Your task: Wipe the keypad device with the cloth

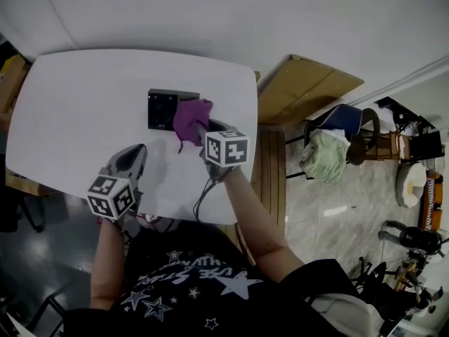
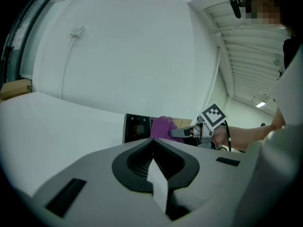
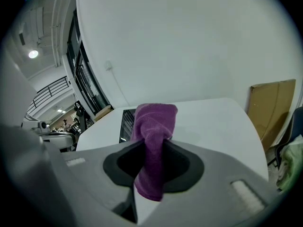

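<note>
Two grippers above white table (image 1: 77,111). Right gripper (image 3: 151,151): jaws clamped on purple cloth (image 3: 152,122), bunched cloth resting on right part of black keypad device (image 1: 161,108), toward table's far side. Left gripper (image 2: 152,161): jaws closed together, empty, nearer person, apart from device.

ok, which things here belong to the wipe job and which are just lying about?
Job: purple cloth, keypad device, right hand-held gripper clamping the cloth, white table.
Lying about: cardboard sheet, chair, green bundle, empty left hand-held gripper.
</note>
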The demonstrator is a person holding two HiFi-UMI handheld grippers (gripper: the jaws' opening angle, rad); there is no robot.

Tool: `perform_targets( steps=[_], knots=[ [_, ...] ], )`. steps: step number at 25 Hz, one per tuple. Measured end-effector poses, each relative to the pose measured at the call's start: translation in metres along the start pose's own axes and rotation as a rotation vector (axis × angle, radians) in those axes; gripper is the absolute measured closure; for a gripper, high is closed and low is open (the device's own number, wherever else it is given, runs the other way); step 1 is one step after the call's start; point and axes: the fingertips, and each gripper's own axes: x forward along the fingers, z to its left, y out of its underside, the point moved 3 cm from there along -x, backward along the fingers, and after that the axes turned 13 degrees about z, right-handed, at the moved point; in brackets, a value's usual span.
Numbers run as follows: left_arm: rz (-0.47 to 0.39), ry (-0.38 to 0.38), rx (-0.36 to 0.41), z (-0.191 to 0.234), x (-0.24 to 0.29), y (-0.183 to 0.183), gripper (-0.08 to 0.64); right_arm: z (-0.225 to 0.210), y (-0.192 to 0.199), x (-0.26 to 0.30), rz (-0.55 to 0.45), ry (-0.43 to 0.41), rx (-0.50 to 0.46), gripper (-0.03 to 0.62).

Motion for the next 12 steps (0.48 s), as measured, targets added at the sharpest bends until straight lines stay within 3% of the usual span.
perform_targets(
  steps=[12],
  knots=[
    [-0.064, 0.040, -0.010, 0.005, -0.036, 0.015, 0.551, 0.019, 0.024, -0.027, -0.019, 0.073, 0.024, 0.495]
  ],
)
